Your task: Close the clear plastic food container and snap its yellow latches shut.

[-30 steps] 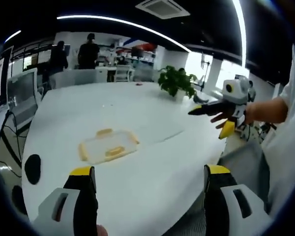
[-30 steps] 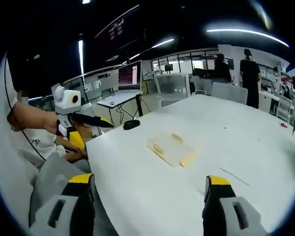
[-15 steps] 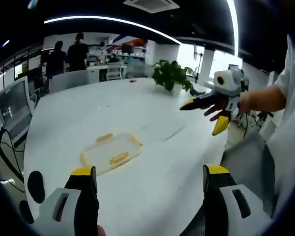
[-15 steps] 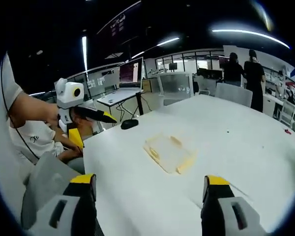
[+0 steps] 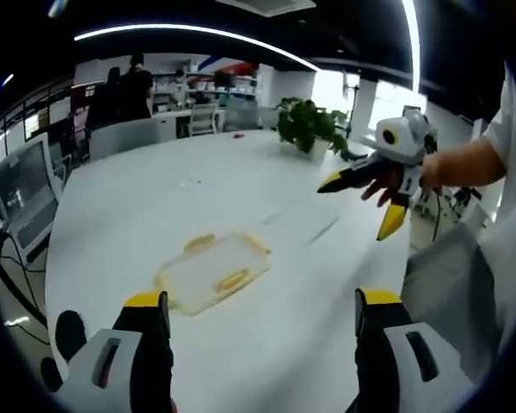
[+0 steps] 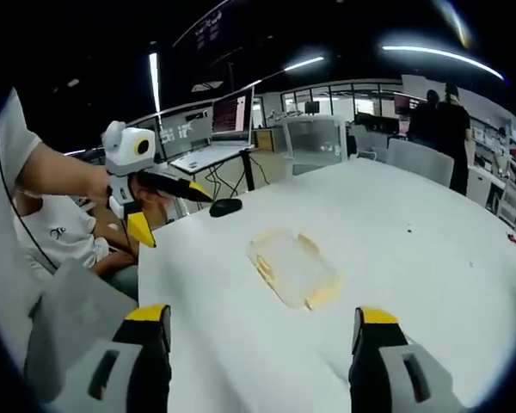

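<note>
Both hand-held grippers, left (image 5: 256,314) and right (image 6: 256,331), hover spread (empty) short of the container (image 5: 212,273); uneven latch pressure could skate it across the surface (image 5: 267,185).

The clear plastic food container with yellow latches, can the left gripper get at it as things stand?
Probably yes. The clear plastic food container lies alone on the white table ahead of the open left gripper, with bare tabletop between; the right gripper is held off to the side.
</note>
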### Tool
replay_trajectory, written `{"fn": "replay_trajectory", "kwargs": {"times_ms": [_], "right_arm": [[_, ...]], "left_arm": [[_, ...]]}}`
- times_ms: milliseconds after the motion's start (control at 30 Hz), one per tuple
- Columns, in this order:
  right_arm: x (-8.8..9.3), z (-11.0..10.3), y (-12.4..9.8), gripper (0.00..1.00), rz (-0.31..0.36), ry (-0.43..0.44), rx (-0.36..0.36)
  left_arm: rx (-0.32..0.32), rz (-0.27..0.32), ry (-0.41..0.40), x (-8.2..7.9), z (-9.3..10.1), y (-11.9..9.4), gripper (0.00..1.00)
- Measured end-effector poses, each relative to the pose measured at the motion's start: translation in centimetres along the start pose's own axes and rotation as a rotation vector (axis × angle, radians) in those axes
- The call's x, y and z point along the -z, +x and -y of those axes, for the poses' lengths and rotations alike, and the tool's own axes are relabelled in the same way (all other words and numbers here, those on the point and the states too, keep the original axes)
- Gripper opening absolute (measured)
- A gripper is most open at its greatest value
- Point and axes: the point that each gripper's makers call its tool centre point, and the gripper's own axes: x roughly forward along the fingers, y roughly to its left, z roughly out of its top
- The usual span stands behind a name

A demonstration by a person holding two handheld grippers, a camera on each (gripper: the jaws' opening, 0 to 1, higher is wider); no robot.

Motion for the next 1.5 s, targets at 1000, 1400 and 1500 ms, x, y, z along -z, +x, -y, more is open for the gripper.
{"fn": "replay_trajectory", "kwargs": {"times_ms": [1000, 1400, 1500], "right_arm": [[-0.8, 3.6, 5.1, 0.79, -0.072, -0.079, -0.065], [0.3, 4.8, 7.1, 0.76, -0.132, -0.139, -0.078], [0.4, 5.4, 7.7, 0.75, -0.159, -0.172, -0.069]], "left_arm": [[0.032, -0.105, 0.090, 1.2, -4.6, 3.6, 0.86], [0.082, -0.180, 0.203, 2.3, -6.2, 5.3, 0.82], [0.100, -0.198, 0.224, 2.7, -7.0, 5.7, 0.79]]}}
